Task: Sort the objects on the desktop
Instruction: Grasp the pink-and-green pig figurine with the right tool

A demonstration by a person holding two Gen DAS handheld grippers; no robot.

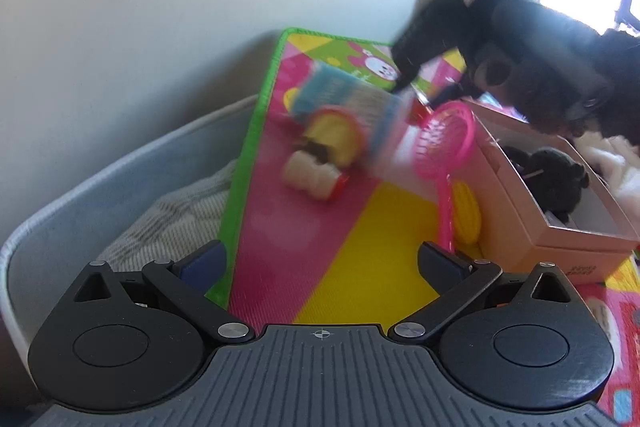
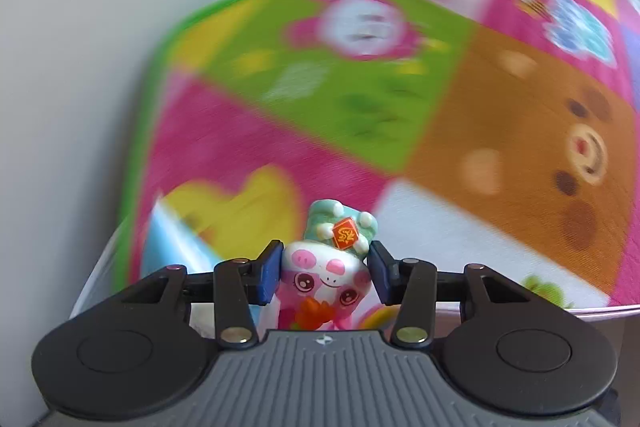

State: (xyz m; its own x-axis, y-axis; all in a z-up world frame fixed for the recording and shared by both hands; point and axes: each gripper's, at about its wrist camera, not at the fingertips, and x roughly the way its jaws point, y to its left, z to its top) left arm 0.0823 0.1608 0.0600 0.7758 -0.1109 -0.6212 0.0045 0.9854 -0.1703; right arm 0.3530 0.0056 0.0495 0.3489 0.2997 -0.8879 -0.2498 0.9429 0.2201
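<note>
My right gripper [image 2: 325, 273] is shut on a small pig figurine [image 2: 326, 277] with a mint hat, held upside down above the colourful play mat [image 2: 480, 115]; the view is motion-blurred. In the left wrist view the right gripper [image 1: 404, 87] shows as a blurred black shape above the mat's far end. My left gripper [image 1: 320, 263] is open and empty, low over the mat [image 1: 360, 267]. A pink hairbrush [image 1: 444, 147], a blue-and-white box [image 1: 344, 107], a small doll toy [image 1: 324, 155] and a yellow comb-like item [image 1: 466, 211] lie on the mat.
An open cardboard box [image 1: 560, 243] at the right holds a black plush item [image 1: 556, 183]. A grey fabric bin [image 1: 100, 187] with striped cloth stands left of the mat. A white wall is behind; a window is at the top right.
</note>
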